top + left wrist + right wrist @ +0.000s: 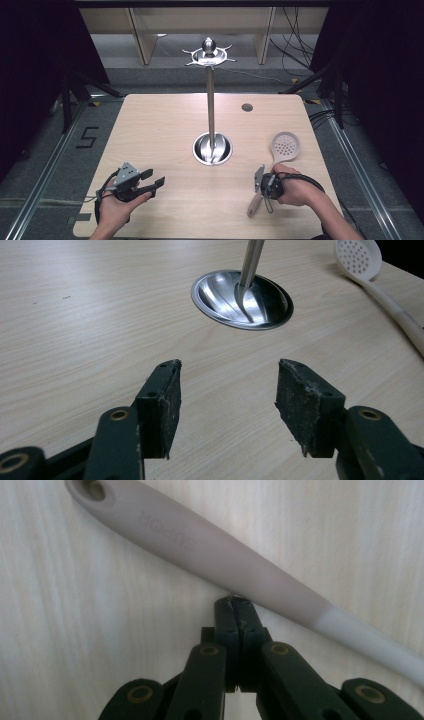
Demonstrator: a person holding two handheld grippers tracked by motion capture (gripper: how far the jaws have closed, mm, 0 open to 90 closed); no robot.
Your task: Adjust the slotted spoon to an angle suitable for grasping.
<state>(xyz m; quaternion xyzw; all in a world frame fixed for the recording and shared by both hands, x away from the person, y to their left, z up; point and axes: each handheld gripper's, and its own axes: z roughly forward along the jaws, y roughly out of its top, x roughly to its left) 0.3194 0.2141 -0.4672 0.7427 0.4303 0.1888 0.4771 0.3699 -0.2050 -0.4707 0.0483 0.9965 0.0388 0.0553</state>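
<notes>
A lab: dark curtains (pixel 30 75); trailing cables (pixel 292 35).

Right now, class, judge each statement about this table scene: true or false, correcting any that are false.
1. The left gripper has its fingers open with nothing between them. True.
2. The right gripper is clamped around the skimmer's handle. False: its fingers are shut together beside the handle, holding nothing.
3. The slotted skimmer lies flat on the table. True.
4. The skimmer hangs from the metal stand. False: the stand's hooks are bare.
</notes>
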